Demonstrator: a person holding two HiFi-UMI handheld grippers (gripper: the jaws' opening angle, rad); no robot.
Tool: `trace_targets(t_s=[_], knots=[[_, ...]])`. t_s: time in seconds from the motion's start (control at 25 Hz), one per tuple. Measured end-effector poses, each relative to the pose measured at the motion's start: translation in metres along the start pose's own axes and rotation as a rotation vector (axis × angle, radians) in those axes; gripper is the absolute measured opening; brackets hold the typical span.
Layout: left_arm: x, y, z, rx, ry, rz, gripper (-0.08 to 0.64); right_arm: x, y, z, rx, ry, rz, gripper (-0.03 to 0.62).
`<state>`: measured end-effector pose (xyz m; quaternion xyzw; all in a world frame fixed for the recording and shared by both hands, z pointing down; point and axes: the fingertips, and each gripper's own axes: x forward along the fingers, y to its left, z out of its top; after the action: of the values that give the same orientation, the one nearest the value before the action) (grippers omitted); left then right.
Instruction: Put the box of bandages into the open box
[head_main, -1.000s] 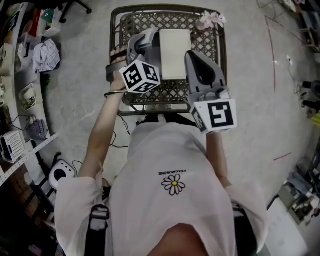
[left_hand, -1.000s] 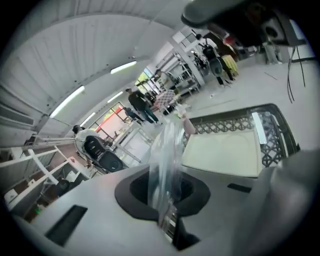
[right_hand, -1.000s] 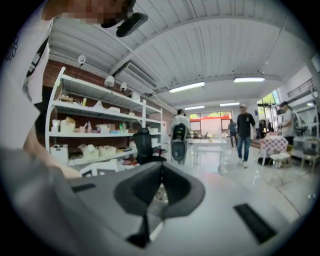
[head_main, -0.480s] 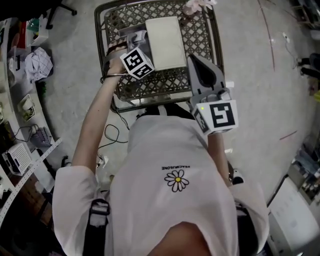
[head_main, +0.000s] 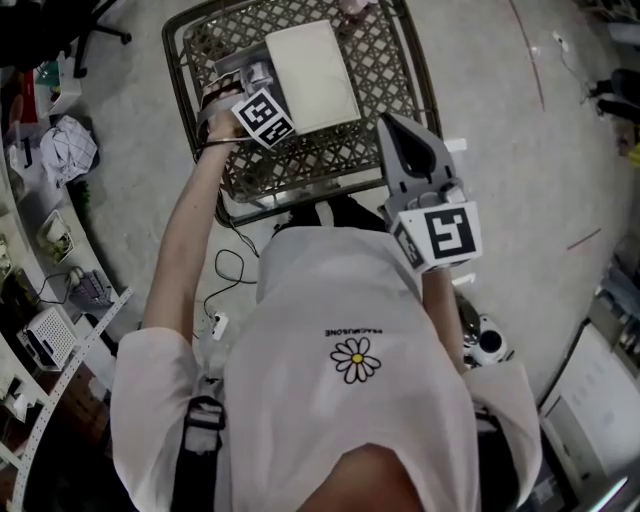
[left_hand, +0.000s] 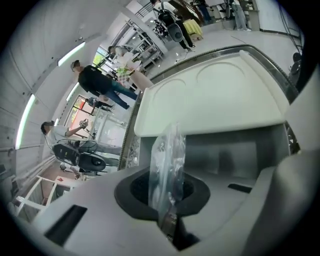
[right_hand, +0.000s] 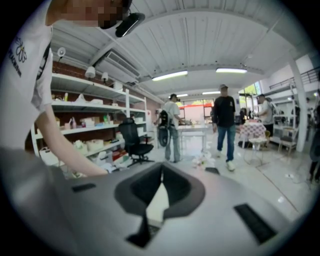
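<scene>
Left gripper (left_hand: 169, 222) lower now, jaws tight on clear packet (left_hand: 167, 160) beside white box (head_main: 310, 70) edge; right gripper (head_main: 398, 128) jaws together.

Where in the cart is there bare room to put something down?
In the cart, bare mesh right of the white box, up to the rim, and a strip between box and near rim. Crowded on the box's left, where the left claw holds a clear bag.

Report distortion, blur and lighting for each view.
Head view: wide-angle bend, even light, sharp mesh cart. Left gripper view: heavy fisheye with dark corners; the clear packet pinched in the left tongs is soft, close-up. Right gripper view: fisheye, bright ceiling strips, right tongs blurred.
</scene>
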<state>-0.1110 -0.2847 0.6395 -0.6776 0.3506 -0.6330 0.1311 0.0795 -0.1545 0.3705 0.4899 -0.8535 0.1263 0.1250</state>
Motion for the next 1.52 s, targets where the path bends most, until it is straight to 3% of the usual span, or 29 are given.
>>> trace_targets(t_s=[0.12,0.32,0.48,0.68,0.84,0.96,1.2,1.52], knots=[[0.004,0.010,0.002,0.005,-0.003,0.045,0.041,-0.004,-0.005,-0.006,0.017,0.015,-0.021,0.031],[0.010,0.012,0.006,-0.023,-0.003,0.054,0.048,-0.008,-0.005,-0.010,0.032,0.030,-0.027,0.031],[0.020,-0.002,0.003,-0.078,0.037,-0.030,0.130,-0.006,-0.003,-0.002,0.039,0.018,-0.019,0.031],[0.020,-0.008,0.007,-0.105,0.037,-0.079,0.132,-0.006,-0.005,0.001,0.030,0.018,-0.021,0.031],[0.022,-0.028,0.007,-0.186,0.057,-0.234,0.220,-0.005,-0.004,-0.002,0.034,0.018,-0.019,0.031],[0.018,-0.032,0.008,-0.227,0.054,-0.300,0.230,-0.004,-0.002,0.000,0.041,0.011,-0.009,0.031],[0.010,-0.033,0.009,-0.224,0.044,-0.341,0.282,-0.005,0.000,0.003,0.057,-0.005,0.009,0.031],[-0.001,-0.029,0.004,-0.199,0.034,-0.308,0.288,-0.007,0.009,0.000,0.049,-0.003,0.034,0.031]])
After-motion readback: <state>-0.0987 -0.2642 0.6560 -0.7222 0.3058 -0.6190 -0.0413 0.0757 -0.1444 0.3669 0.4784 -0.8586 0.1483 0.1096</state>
